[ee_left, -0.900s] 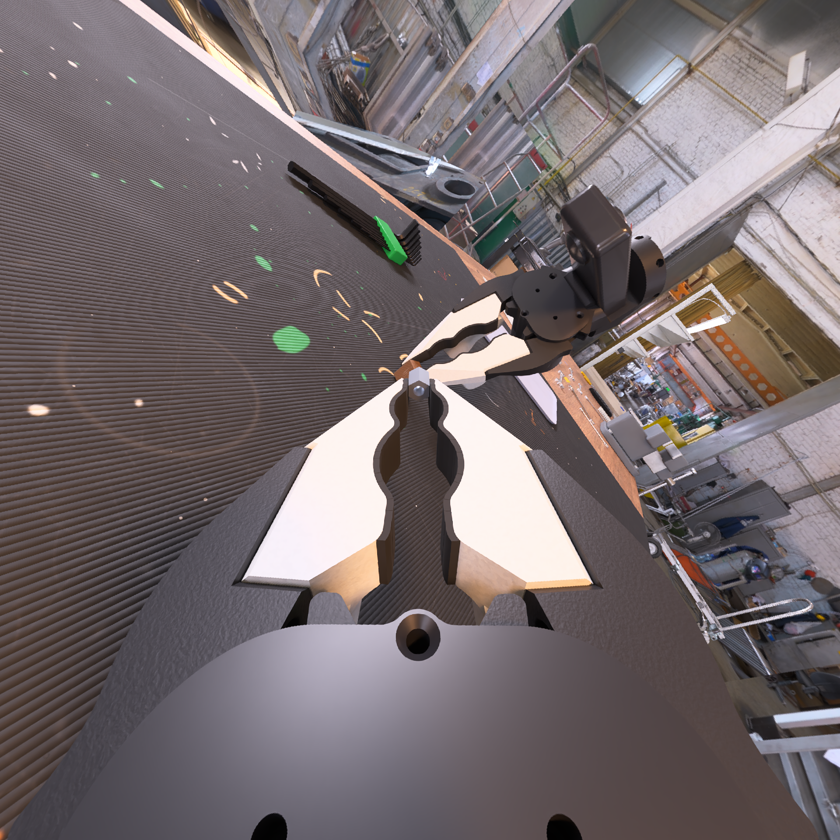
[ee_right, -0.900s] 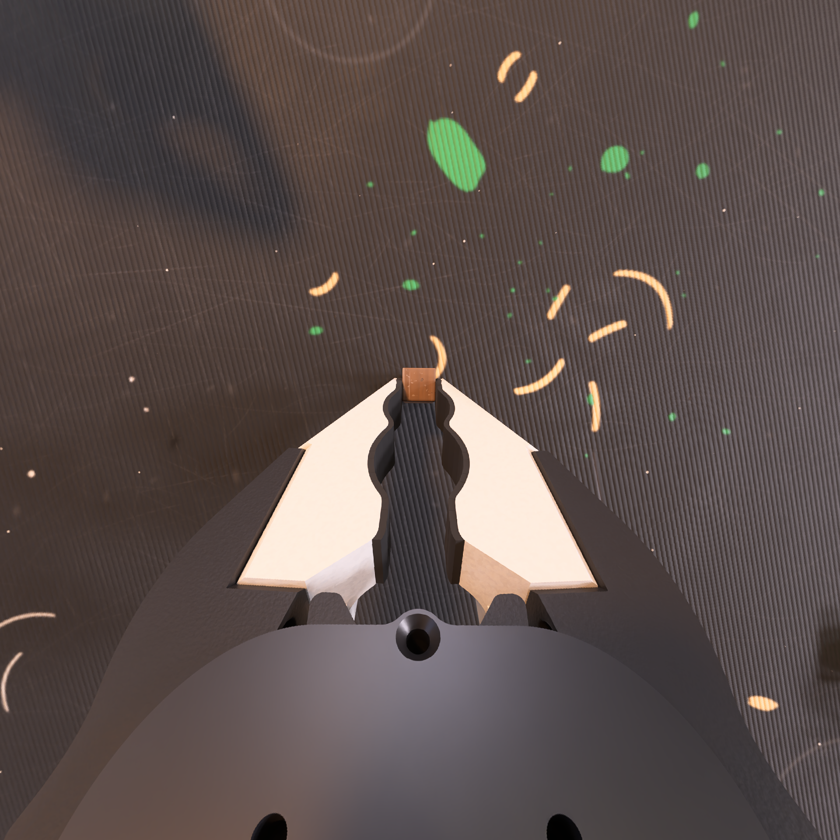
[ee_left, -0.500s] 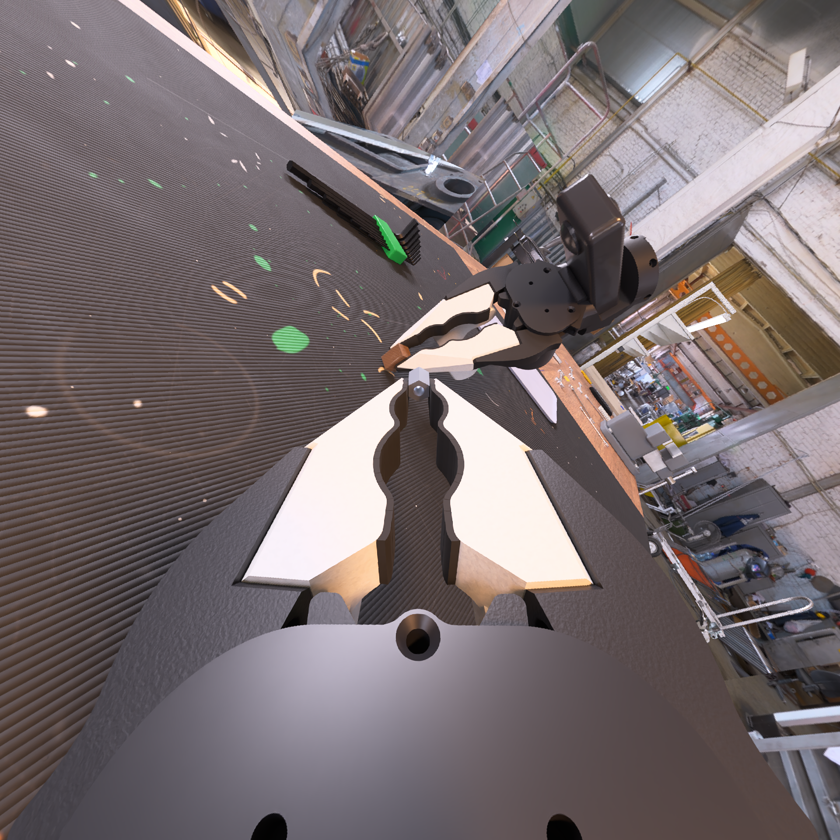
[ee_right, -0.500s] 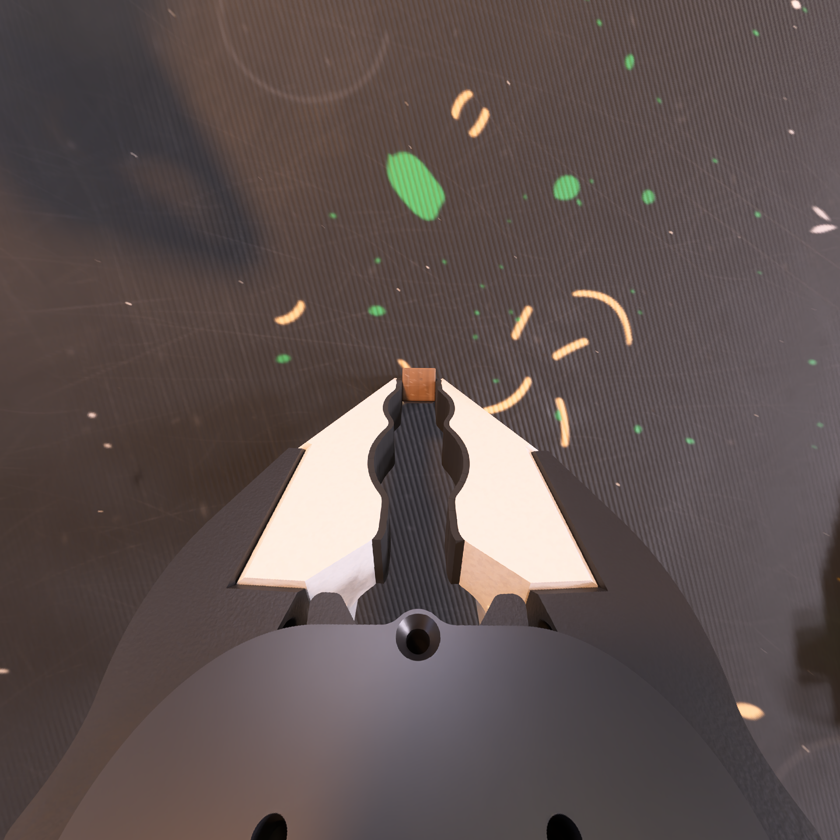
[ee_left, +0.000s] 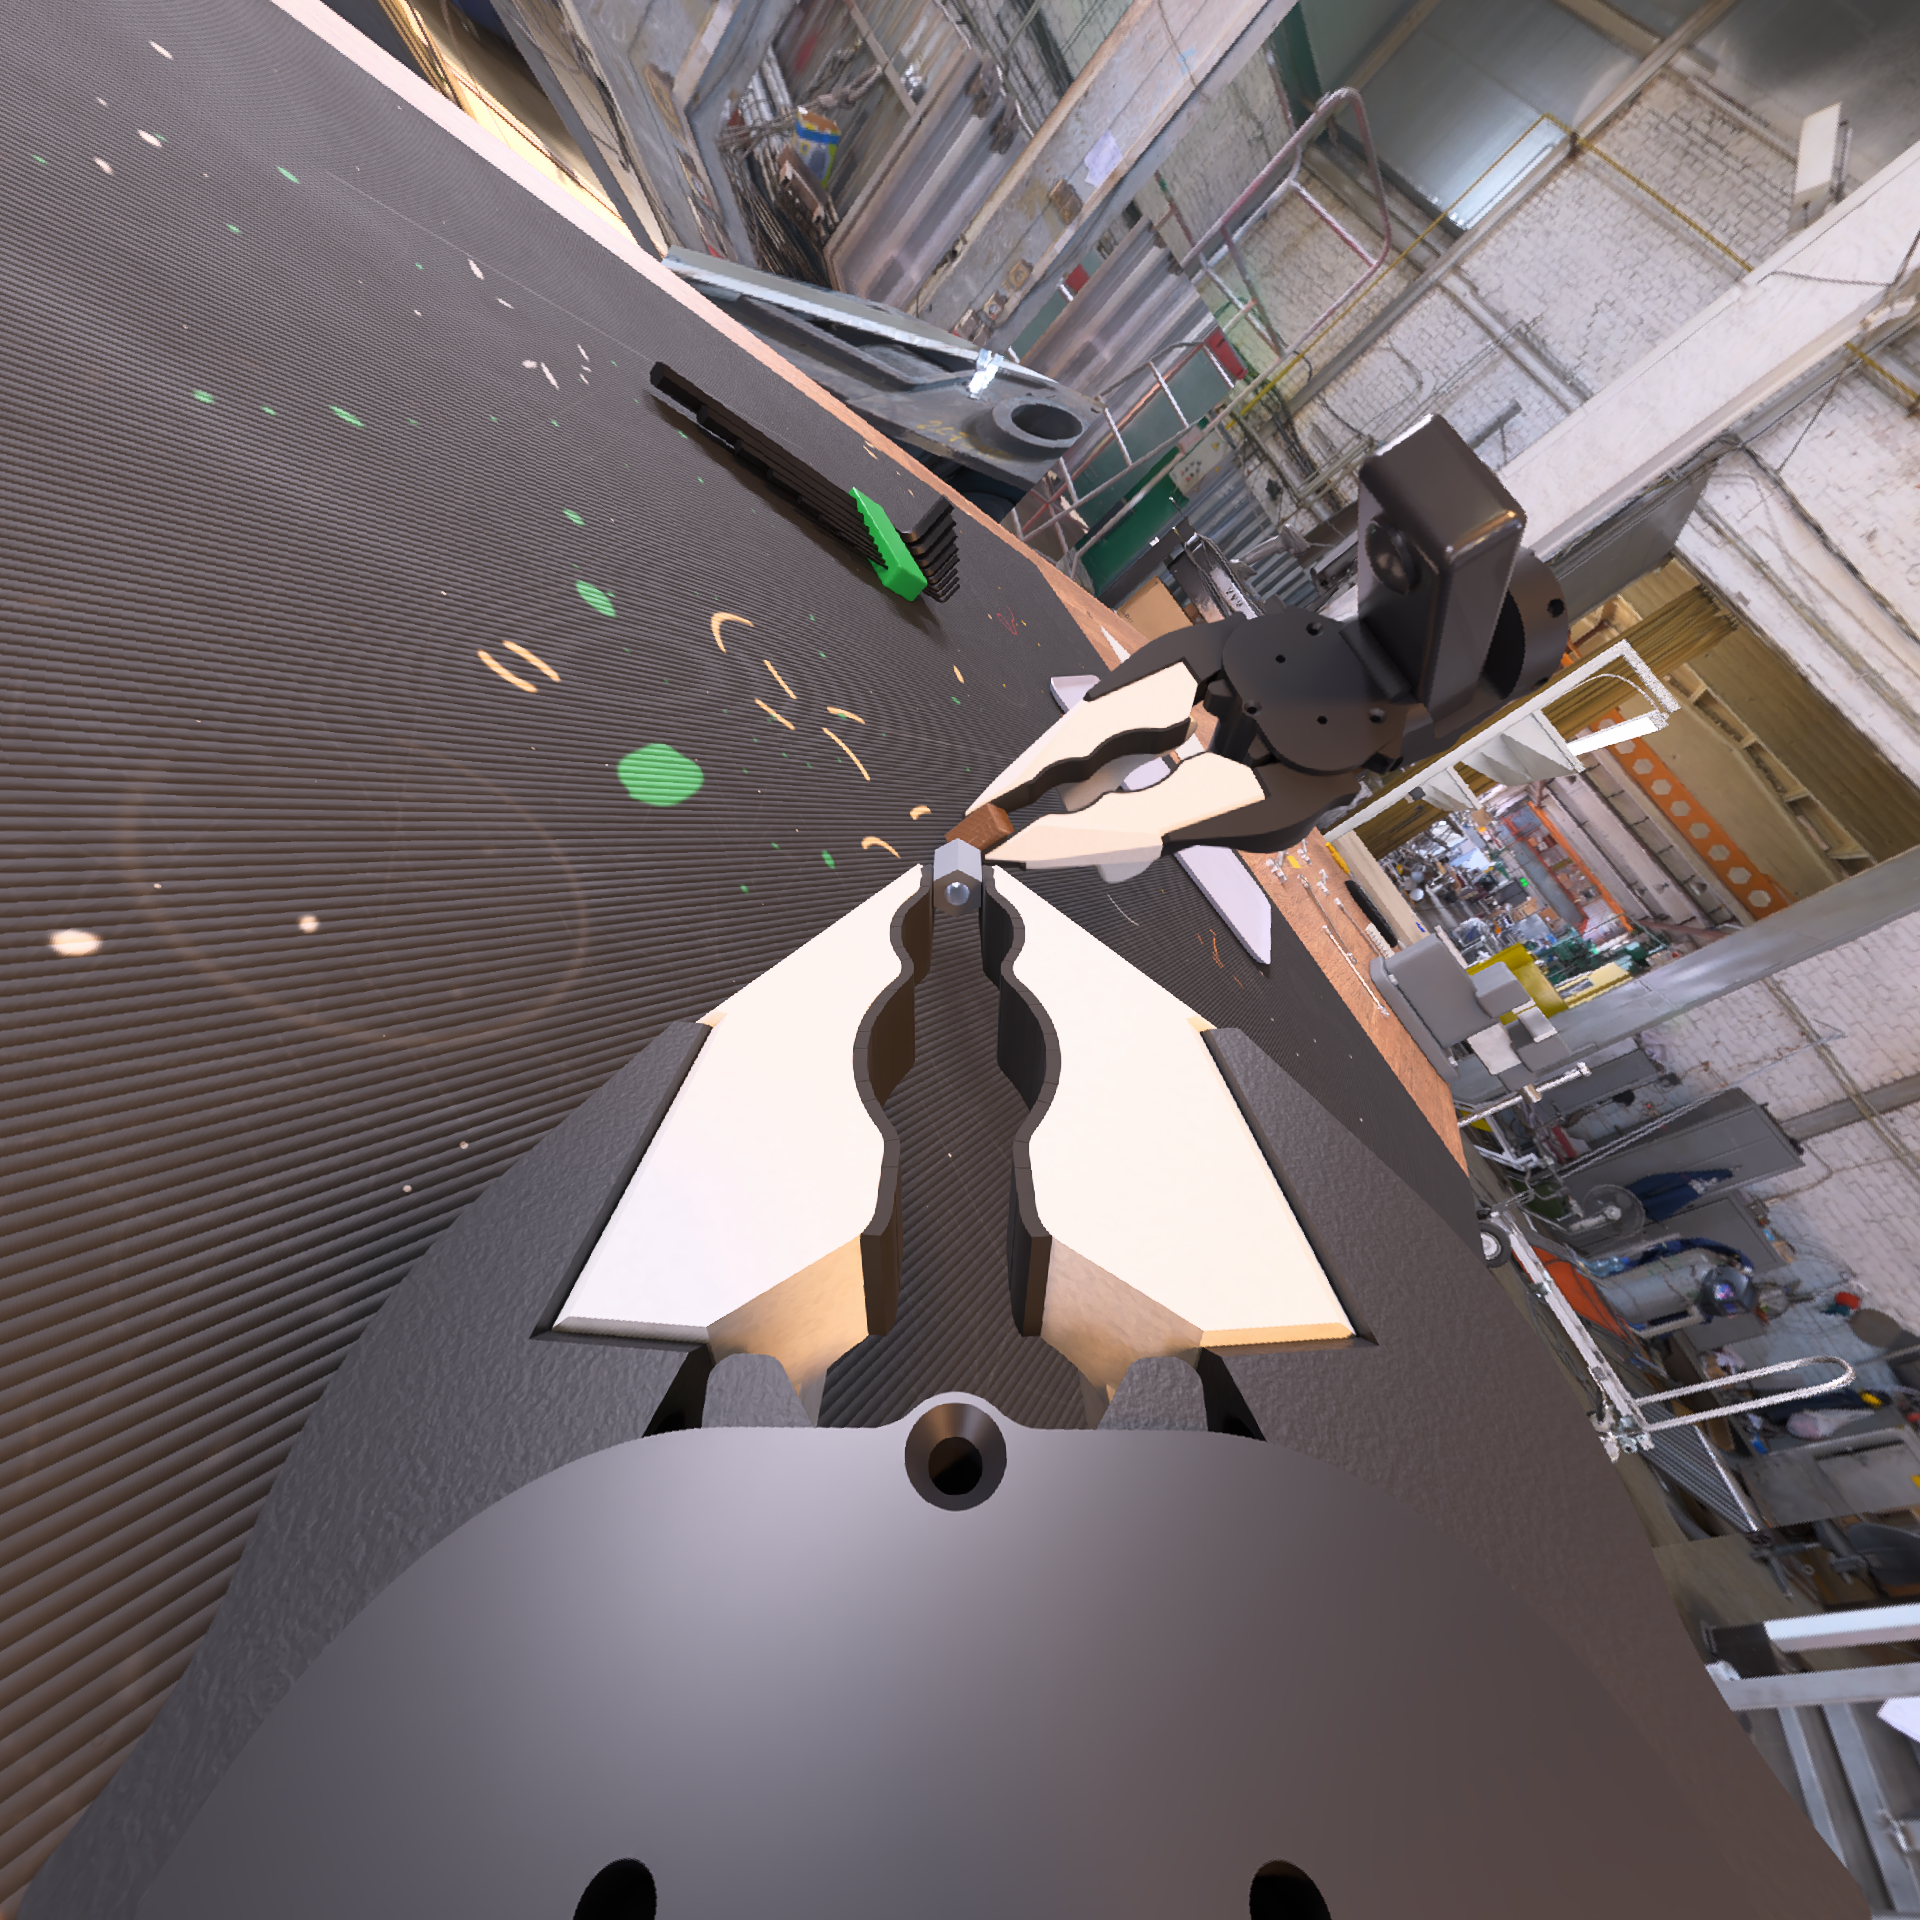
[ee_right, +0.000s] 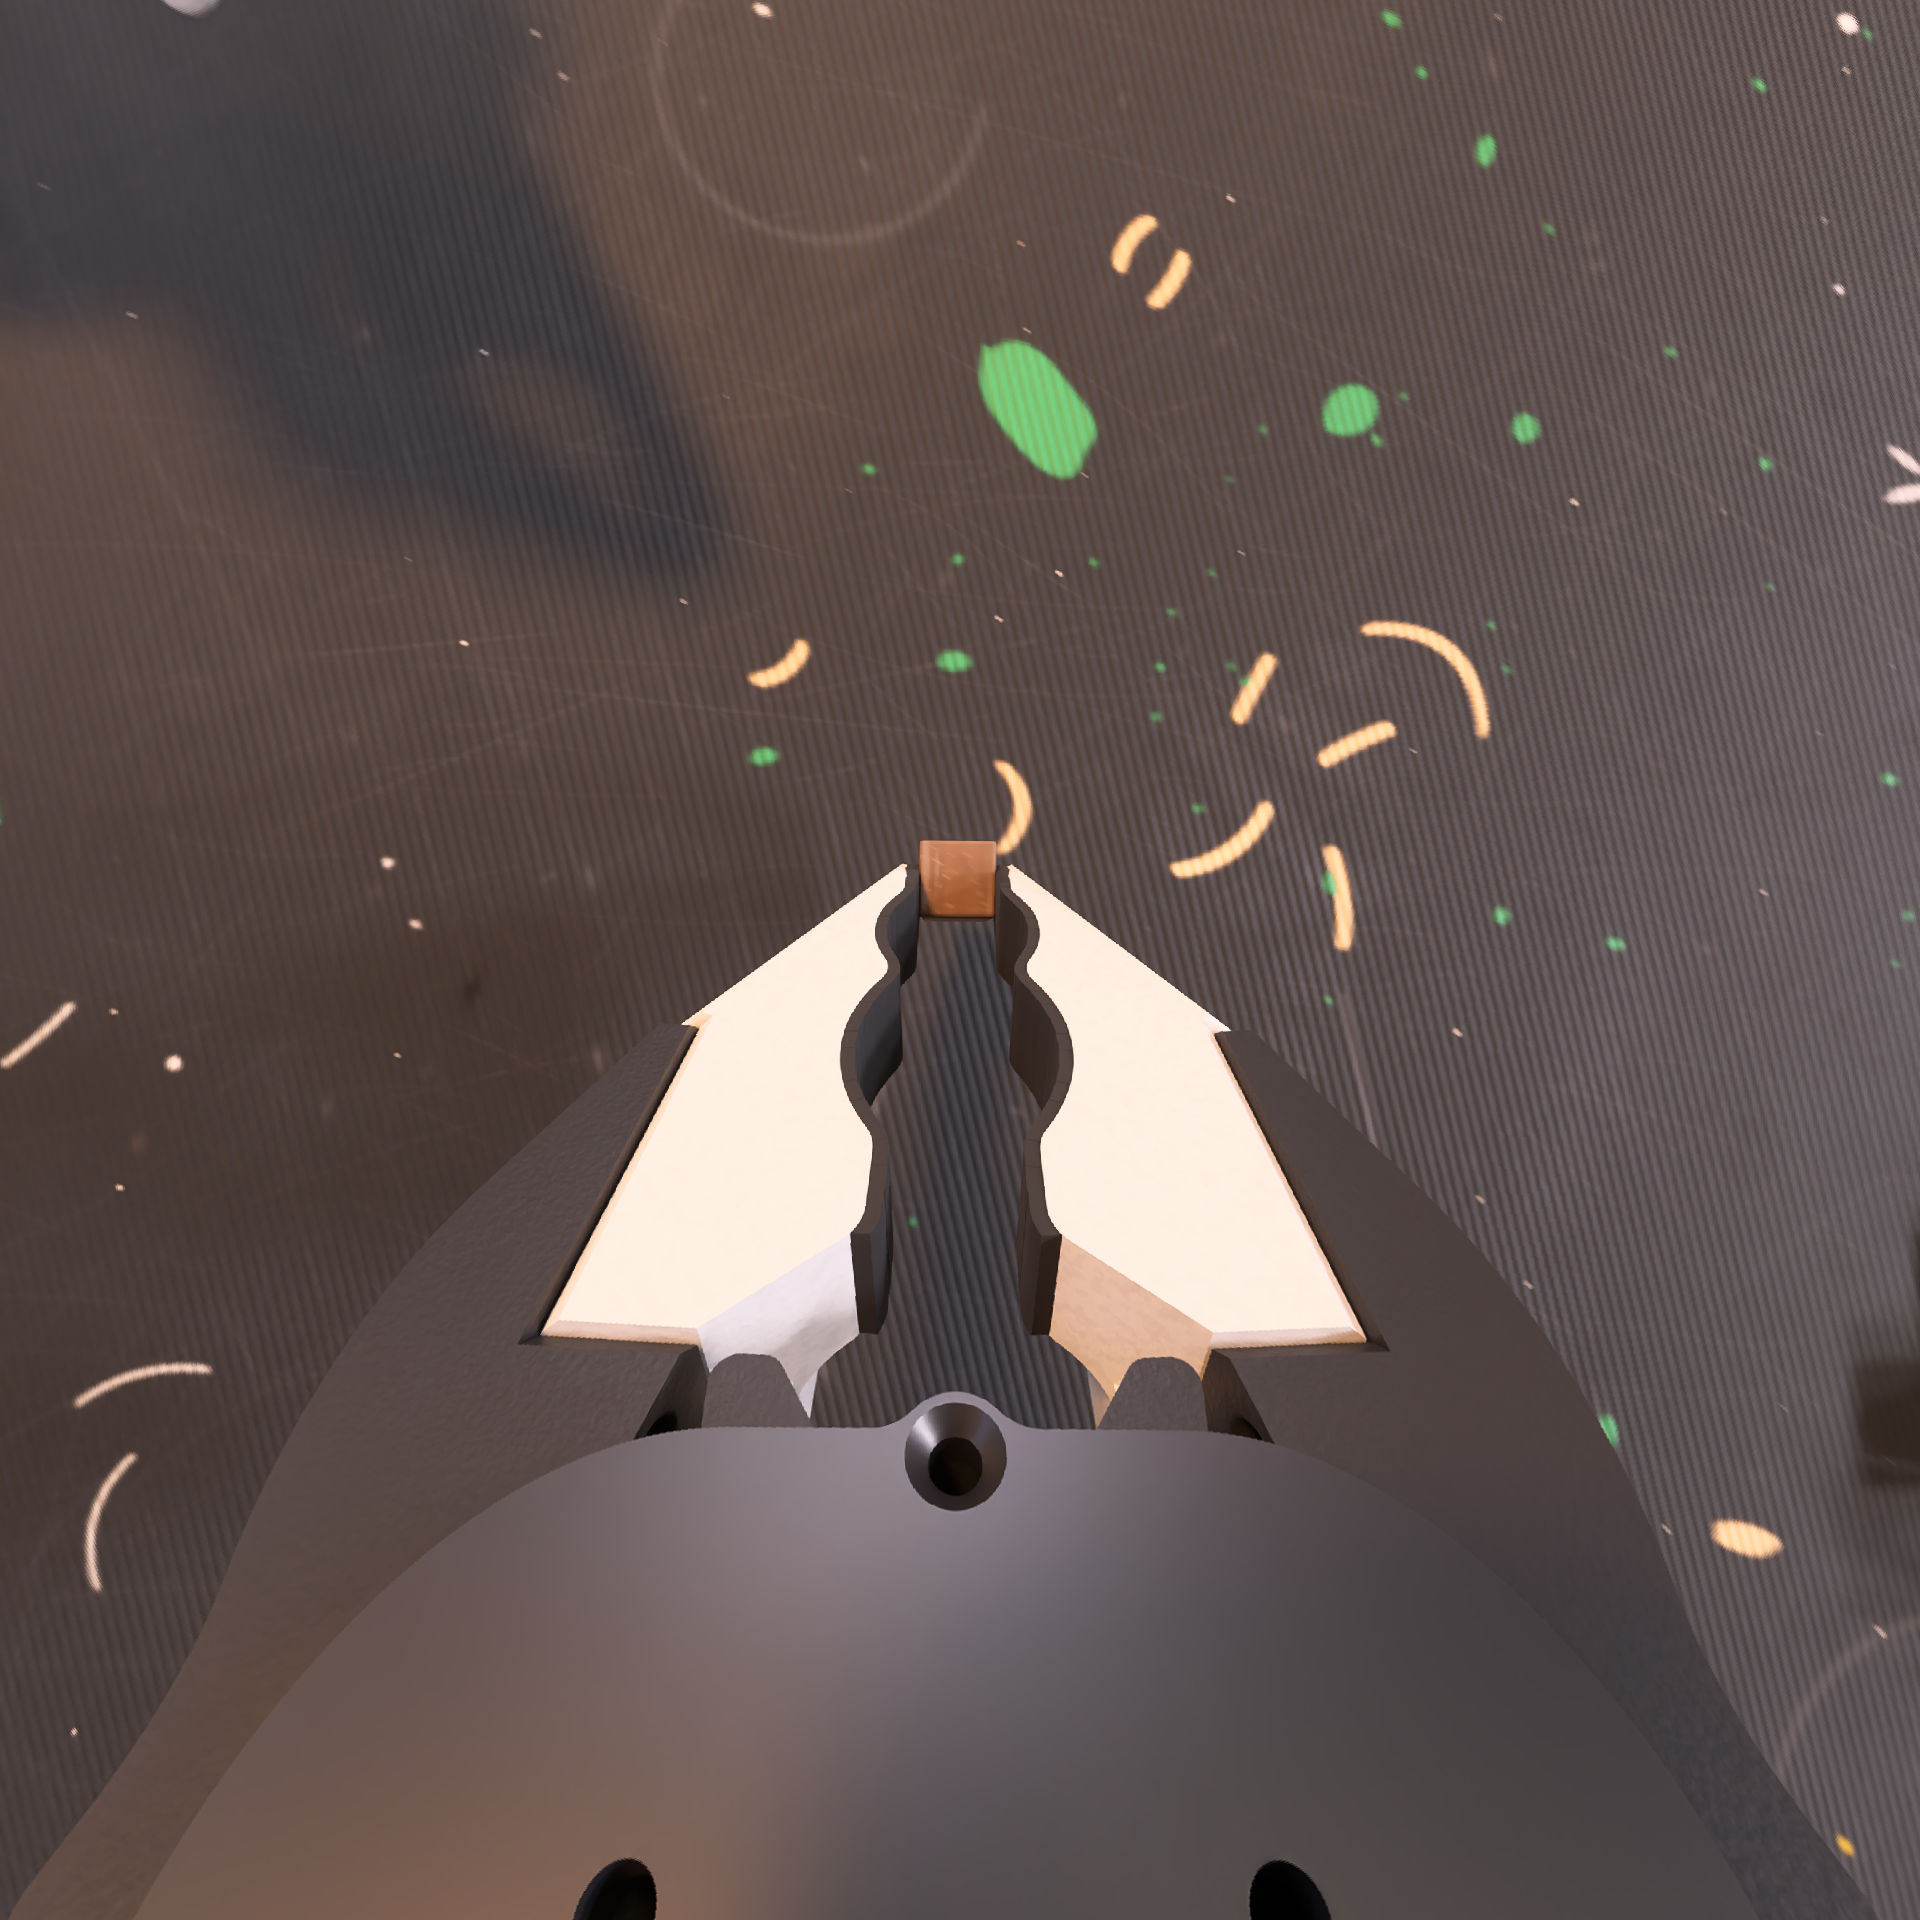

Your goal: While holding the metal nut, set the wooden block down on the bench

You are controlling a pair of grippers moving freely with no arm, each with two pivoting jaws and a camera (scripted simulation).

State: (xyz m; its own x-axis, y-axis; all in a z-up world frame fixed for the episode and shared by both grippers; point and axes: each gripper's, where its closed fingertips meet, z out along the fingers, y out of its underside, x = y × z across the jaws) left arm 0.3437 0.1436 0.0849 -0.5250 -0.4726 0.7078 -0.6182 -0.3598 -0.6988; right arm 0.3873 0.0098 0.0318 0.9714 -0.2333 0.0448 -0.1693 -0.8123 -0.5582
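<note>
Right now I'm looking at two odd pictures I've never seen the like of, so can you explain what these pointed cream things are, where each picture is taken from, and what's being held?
The cream wedges are two-finger tongs, each with a camera looking forward along its fingers. One picture is from the left tongs, which pinch a small silver hexagonal metal nut at their tips. Farther off in that view you see the right tongs, angled down toward the dark ribbed bench. The other picture is from those right tongs, looking down at the bench; they grip a small brown wooden block. It is hard to tell whether the block touches the surface yet. On the bench lie green and orange paint flecks, a black comb-like tool with a green clip, and a flat white piece.
</note>
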